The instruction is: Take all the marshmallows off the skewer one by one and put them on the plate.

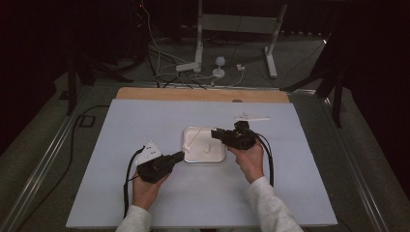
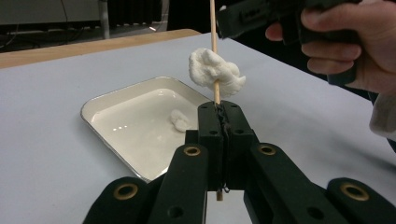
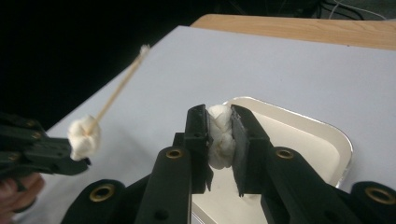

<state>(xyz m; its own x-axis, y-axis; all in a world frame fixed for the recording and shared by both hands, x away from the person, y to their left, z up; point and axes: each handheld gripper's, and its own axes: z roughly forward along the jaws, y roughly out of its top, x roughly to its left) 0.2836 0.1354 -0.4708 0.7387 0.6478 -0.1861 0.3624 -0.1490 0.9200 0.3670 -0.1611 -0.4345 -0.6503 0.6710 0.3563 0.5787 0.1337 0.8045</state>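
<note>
High view gives me the white table first, a pale sheet with a strip of bare wood along its far edge, and near its middle the shallow white tray with rounded corners. My left gripper sits just off the tray's near-left corner, and my right gripper hangs over the tray's far-right edge, each held in a hand coming up from the bottom. A thin white stick-like object lies on the table beyond the right gripper; I can't tell what it is. In the left gripper view I see the jaws pressed together on a wooden skewer, which stands upright between them, with a white marshmallow threaded on it just above the jaw tips. Behind it a second small white piece rests on the tray floor. In the right gripper view the jaws are closed partway, clamped on another white marshmallow piece squeezed between the pads, held above the tray. Off to its left the skewer rises at a slant from the left gripper's tips.
</note>
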